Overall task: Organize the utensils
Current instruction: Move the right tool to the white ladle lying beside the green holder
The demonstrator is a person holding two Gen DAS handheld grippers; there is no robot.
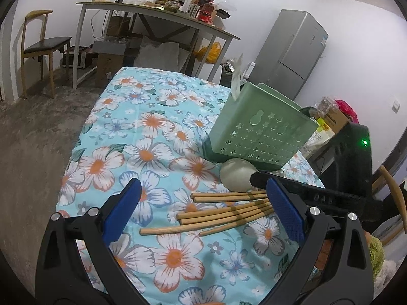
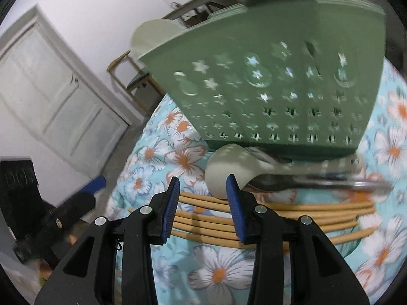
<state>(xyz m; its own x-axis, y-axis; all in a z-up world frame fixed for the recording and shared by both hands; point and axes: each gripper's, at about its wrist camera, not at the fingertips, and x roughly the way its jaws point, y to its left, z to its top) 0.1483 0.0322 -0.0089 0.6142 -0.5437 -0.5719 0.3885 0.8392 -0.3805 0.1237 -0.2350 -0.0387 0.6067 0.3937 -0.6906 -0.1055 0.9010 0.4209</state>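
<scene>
Here, left wrist view showing fridge (image 1: pixel 292 50) and cluttered far table (image 1: pixel 157 12); right wrist view showing door (image 2: pixel 51 96). Left gripper (image 1: pixel 203 211) gaping, empty. Right gripper (image 2: pixel 202 190) parted, gripping nothing, hovering over chopsticks (image 2: pixel 305 213) lying on floral bench (image 1: pixel 152 127) beside spoon (image 2: pixel 223 170), green holder (image 2: pixel 279 89).

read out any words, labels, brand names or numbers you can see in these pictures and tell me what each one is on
None can be read with certainty.
Embossed characters on the black gripper body: too faint to read.
Print on the cardboard box behind the green utensil holder: too small.
Labels on packages on the far desk: too small.
Sticker on the fridge: blurred.
</scene>
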